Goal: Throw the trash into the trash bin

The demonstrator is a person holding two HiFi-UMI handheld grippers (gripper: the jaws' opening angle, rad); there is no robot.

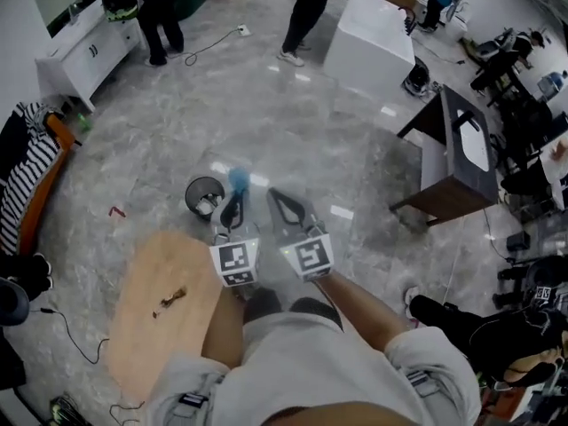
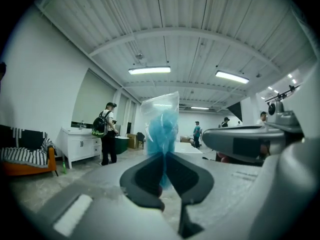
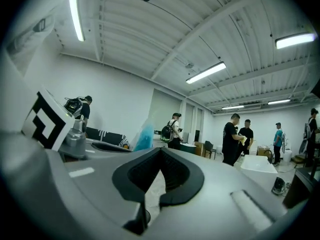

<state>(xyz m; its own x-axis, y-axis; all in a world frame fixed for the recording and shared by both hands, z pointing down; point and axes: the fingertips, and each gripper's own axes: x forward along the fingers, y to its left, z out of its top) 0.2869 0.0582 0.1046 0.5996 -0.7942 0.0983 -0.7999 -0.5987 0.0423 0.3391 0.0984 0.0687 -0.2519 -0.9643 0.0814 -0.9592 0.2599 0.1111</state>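
Closest to the camera, the person's two arms [image 1: 355,304] reached out over a grey floor [image 1: 293,140], side by side. Each hand held a gripper.

The left gripper [image 1: 234,201] [image 2: 164,156] had its jaws squeezed on the bottom of a bag [image 1: 240,179] [image 2: 161,124]. The bag was clear, with blue stuff inside. It stood up from the jaws, up in the air.

The right gripper [image 1: 277,199] [image 3: 160,151] had its jaws pressed together, with nothing between them. It was just beside the left one. From the right gripper view, the bag [image 3: 145,134] showed off to the left.

Down on the left was a round wooden table [image 1: 151,273]. A small brown scrap [image 1: 170,300] lay on it.

Just past the table stood a dark round bin [image 1: 195,204] on the floor, with something white in it. In the head view the bag showed right by the bin's right edge. You could not tell if it hung over the bin or next to it.

Farther out, an orange couch [image 1: 40,198] with a striped cloth sat at the left wall. A dark desk [image 1: 461,162] stood on the right. At the far end were a white cabinet [image 1: 89,51], a big white block [image 1: 368,47] and some people [image 1: 160,16] standing.
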